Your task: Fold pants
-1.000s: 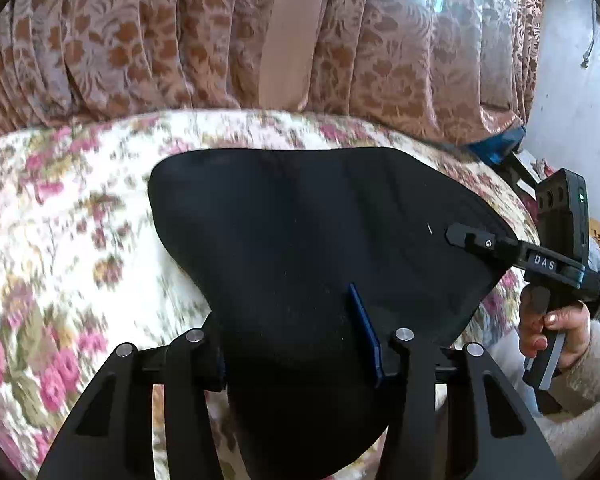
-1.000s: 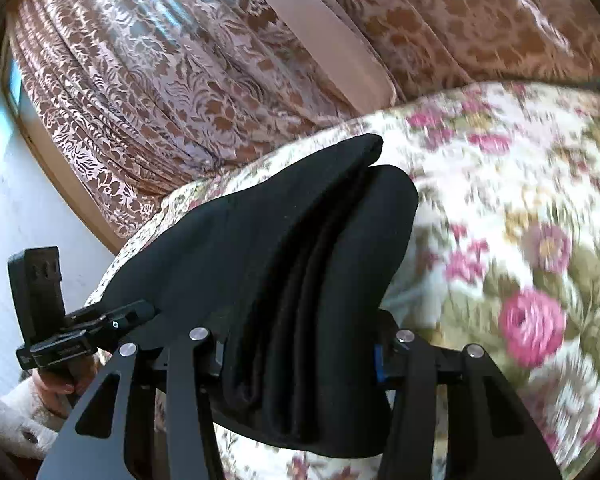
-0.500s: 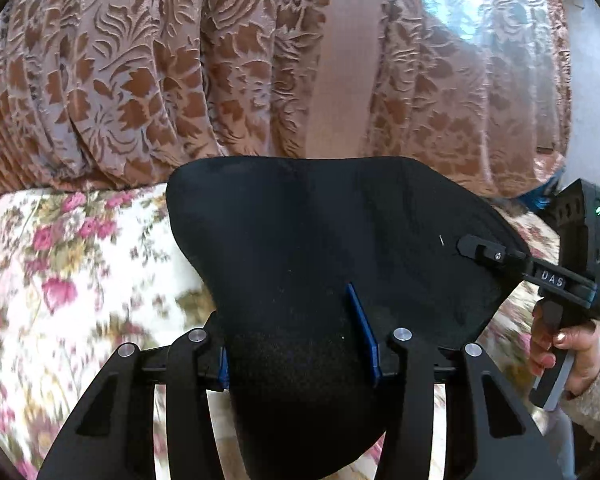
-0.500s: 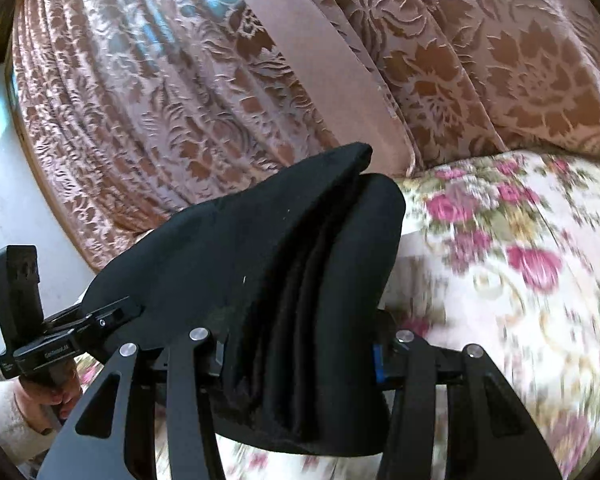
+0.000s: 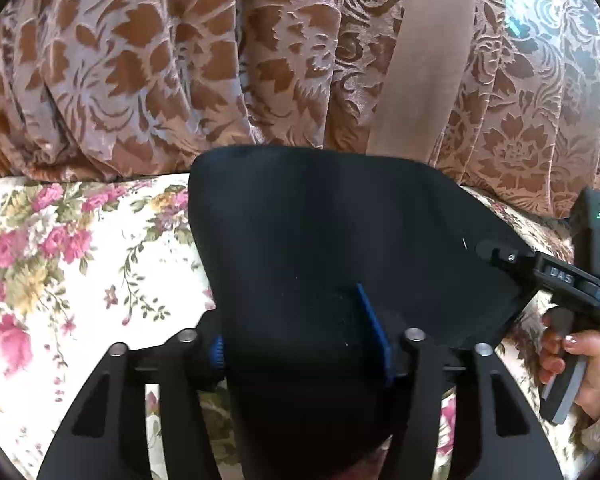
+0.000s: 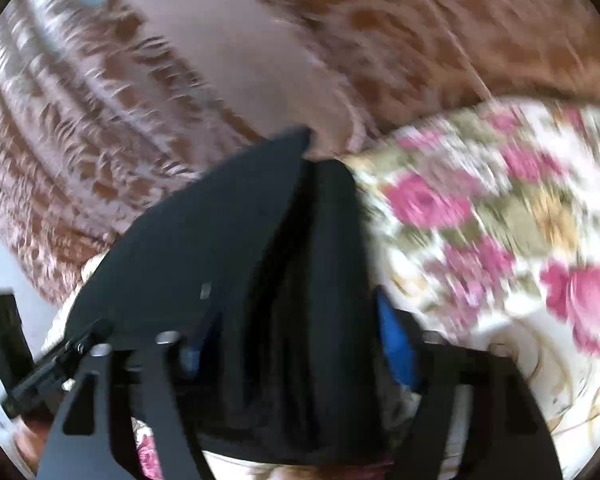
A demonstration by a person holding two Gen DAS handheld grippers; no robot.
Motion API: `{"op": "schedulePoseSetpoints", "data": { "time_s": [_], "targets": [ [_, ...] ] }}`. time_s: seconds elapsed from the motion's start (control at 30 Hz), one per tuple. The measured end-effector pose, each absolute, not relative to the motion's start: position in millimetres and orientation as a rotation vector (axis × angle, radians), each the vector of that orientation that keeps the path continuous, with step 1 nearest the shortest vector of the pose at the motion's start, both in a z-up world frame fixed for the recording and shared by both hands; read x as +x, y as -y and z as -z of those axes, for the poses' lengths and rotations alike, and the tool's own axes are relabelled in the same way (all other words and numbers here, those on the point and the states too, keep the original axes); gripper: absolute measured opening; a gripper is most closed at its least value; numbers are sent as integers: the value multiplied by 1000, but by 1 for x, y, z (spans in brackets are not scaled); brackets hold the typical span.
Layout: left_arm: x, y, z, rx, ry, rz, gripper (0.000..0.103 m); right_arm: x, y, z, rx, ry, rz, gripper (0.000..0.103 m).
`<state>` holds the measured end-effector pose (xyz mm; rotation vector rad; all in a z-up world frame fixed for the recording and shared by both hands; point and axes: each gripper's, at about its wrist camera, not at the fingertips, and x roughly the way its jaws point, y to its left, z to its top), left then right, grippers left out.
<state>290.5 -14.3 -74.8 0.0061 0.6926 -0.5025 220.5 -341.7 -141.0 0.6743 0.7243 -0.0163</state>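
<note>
The folded black pants (image 5: pixel 340 240) hang as a thick bundle between both grippers, just over the floral bedspread (image 5: pixel 80 280). My left gripper (image 5: pixel 296 344) has the near end between its blue pads; its jaws are opening, but the cloth still fills the gap and touches both pads. In the blurred right wrist view my right gripper (image 6: pixel 296 344) is opening wider. The stacked layers of the pants (image 6: pixel 220 248) lie between its fingers, and the right pad (image 6: pixel 396 344) stands clear of the cloth. A hand (image 5: pixel 572 356) holds the right gripper's handle.
A brown patterned curtain (image 5: pixel 180 60) hangs close behind the bed, just past the pants' far edge. The bedspread (image 6: pixel 500 240) stretches off to the right in the right wrist view. A pale wall (image 6: pixel 4 272) shows at far left.
Both grippers have carried the pants forward and lower toward the curtain, which now fills the upper view. The right gripper's fingers have spread apart; the left ones only slightly.
</note>
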Motion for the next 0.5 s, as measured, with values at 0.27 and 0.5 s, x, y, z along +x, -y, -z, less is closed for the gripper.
{"op": "schedulePoseSetpoints", "data": {
  "time_s": [0.27,0.5],
  "targets": [
    [278,14,77,33,-666,484,61,218,326,126,544,-730,97,77],
    [253,8,67,47,-663,372,86,183,292,97,438,-696,150,87]
  ]
}}
